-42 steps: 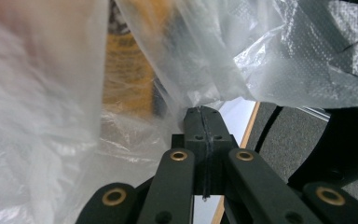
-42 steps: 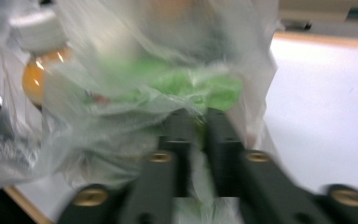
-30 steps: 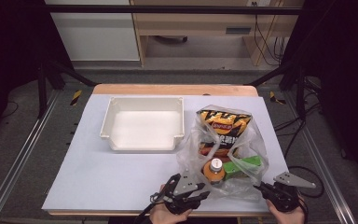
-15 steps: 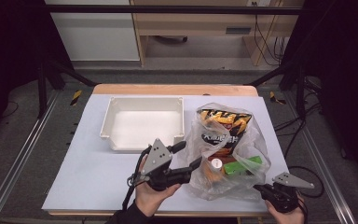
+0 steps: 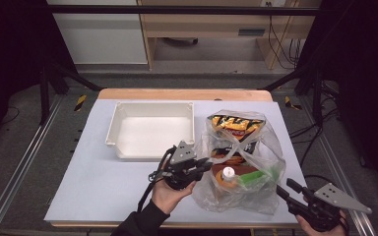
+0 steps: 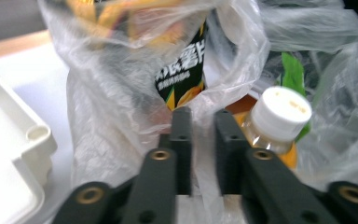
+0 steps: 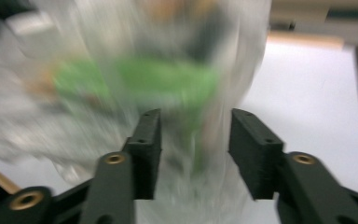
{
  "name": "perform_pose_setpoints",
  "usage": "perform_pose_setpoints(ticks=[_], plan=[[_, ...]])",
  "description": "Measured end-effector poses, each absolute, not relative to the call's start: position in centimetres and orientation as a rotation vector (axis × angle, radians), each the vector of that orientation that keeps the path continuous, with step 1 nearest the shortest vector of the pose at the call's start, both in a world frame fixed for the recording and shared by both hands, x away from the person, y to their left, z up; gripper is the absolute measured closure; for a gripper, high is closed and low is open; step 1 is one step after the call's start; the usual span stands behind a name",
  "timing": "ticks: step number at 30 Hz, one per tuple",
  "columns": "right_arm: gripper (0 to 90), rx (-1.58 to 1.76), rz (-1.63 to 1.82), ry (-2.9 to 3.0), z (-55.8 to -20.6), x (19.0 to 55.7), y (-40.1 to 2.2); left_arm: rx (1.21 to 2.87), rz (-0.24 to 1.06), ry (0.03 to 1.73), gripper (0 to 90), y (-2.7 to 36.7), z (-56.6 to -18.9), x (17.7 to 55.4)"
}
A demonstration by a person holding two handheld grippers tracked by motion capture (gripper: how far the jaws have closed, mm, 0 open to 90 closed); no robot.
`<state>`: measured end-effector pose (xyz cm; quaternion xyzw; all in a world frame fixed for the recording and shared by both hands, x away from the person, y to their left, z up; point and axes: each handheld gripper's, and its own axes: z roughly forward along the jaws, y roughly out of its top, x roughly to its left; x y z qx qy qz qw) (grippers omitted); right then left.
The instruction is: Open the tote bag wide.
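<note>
1. Left gripper (image 6: 199, 123): jaws just closing, nearly together, pinching a fold of the clear crinkled plastic bag (image 6: 121, 112).
2. Just right of its tips stands the white-capped orange bottle (image 6: 275, 121), upright inside.
3. Right gripper (image 7: 193, 140): jaws just opening, bag loose between; it sits farther off.

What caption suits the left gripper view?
Left claw pinching a clear plastic bag beside a white-capped bottle.

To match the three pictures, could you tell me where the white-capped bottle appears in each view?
High view: white-capped bottle lower centre, inside the plastic bag.
Left gripper view: bottle right of centre.
Right gripper view: too blurred to tell.
Shared landmark: the green packet.
</note>
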<state>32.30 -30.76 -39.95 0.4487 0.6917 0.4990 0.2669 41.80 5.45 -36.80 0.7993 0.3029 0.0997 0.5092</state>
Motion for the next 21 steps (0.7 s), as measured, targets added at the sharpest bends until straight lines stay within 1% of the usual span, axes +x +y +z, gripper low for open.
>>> perform_pose_setpoints(ticks=[1,2,3,4,6,9,10,11,12,14,15,16,17,18,19,20,21], plan=[[47.5,1.19,1.366,1.848,-39.1,32.1,-30.7,1.924,0.244,0.725,85.0,5.7,-36.8,41.6],[41.0,1.147,1.405,1.81,-37.3,32.1,-30.3,1.921,0.249,0.721,87.7,5.9,-36.8,41.5],[41.0,1.147,1.405,1.81,-37.3,32.1,-30.3,1.92,0.251,0.717,87.7,6.0,-36.7,41.4],[38.8,1.111,1.427,1.795,-35.9,32.3,-29.7,1.921,0.253,0.712,88.5,6.1,-36.7,41.2],[37.0,1.096,1.431,1.79,-35.4,32.4,-29.4,1.92,0.26,0.708,88.7,6.2,-36.7,41.0],[29.6,1.054,1.471,1.828,-34.1,33.3,-27.8,1.924,0.262,0.695,89.0,6.3,-36.7,40.7],[28.3,1.045,1.443,1.87,-34.2,33.8,-26.9,1.923,0.254,0.692,89.1,6.2,-36.7,40.6],[28.3,1.045,1.443,1.87,-34.2,33.8,-26.9,1.923,0.254,0.692,89.1,6.2,-36.7,40.6],[31.3,1.048,1.412,1.899,-34.4,34.2,-26.3,1.925,0.254,0.691,89.1,6.2,-36.7,40.5],[43.7,1.078,1.318,1.939,-35.0,34.9,-25.6,1.923,0.25,0.691,89.1,6.3,-36.8,40.5],[63.2,1.115,1.288,1.972,-35.6,35.2,-25.8,1.921,0.248,0.691,89.2,6.4,-36.8,40.4],[63.2,1.115,1.288,1.972,-35.6,35.2,-25.8,1.918,0.247,0.69,89.2,6.7,-36.8,40.3],[79.2,1.143,1.322,1.96,-36.0,34.7,-26.6,1.913,0.243,0.693,89.3,7.2,-36.9,40.1],[79.2,1.143,1.322,1.96,-36.0,34.7,-26.6,1.913,0.243,0.693,89.3,7.2,-36.9,40.1],[86.1,1.163,1.341,1.921,-36.3,33.9,-27.7,1.904,0.23,0.695,89.3,7.8,-37.1,39.8],[86.1,1.163,1.341,1.921,-36.3,33.9,-27.7,1.904,0.23,0.695,89.3,7.8,-37.1,39.8],[88.0,1.187,1.38,1.895,-36.6,33.0,-28.5,1.907,0.222,0.695,89.4,8.1,-37.6,39.3]])
